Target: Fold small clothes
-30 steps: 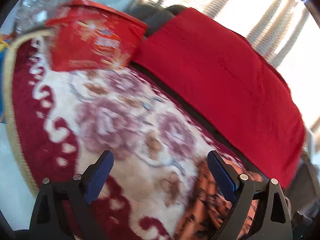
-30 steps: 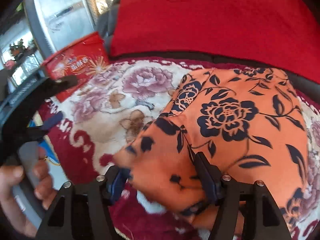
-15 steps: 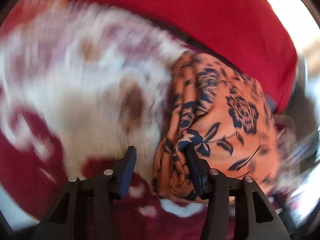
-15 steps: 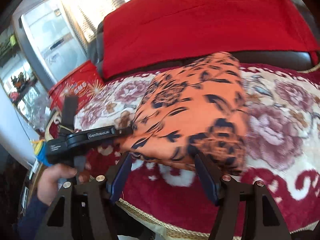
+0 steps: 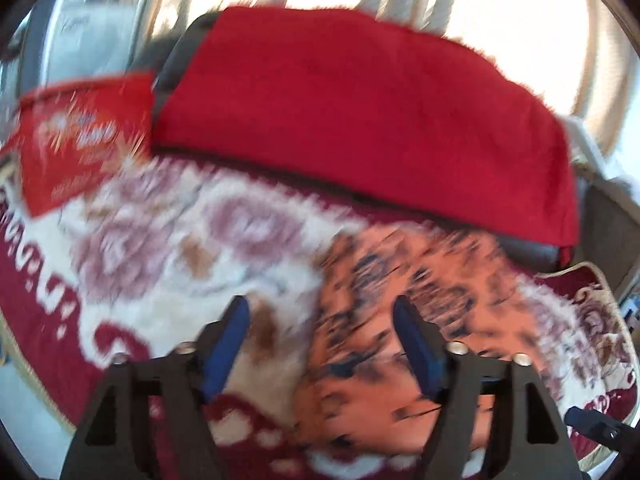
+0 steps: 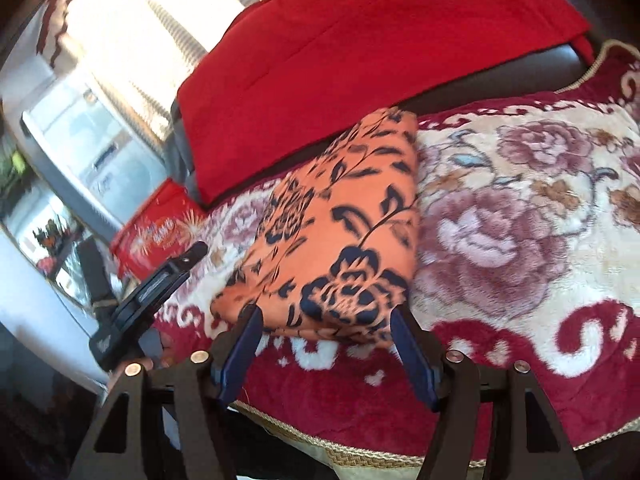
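An orange garment with dark blue flowers [image 6: 340,236] lies folded in a compact rectangle on the floral blanket [image 6: 520,220]. My right gripper [image 6: 326,320] is open, its blue pads level with the garment's near edge and empty. My left gripper [image 5: 320,312] is open over the garment's left edge [image 5: 400,300]; this view is blurred by motion. The left gripper also shows in the right wrist view [image 6: 152,292], left of the garment and apart from it.
A red cloth [image 6: 360,52] covers the sofa back behind the blanket. A red printed bag [image 5: 76,148] stands at the blanket's far left. The blanket's gold-trimmed front edge [image 6: 360,444] hangs just below my right gripper. A fridge [image 6: 100,140] stands left.
Both grippers have pulled back from the garment. The left gripper opened wider and released the garment's edge. The garment now lies folded and free on the blanket.
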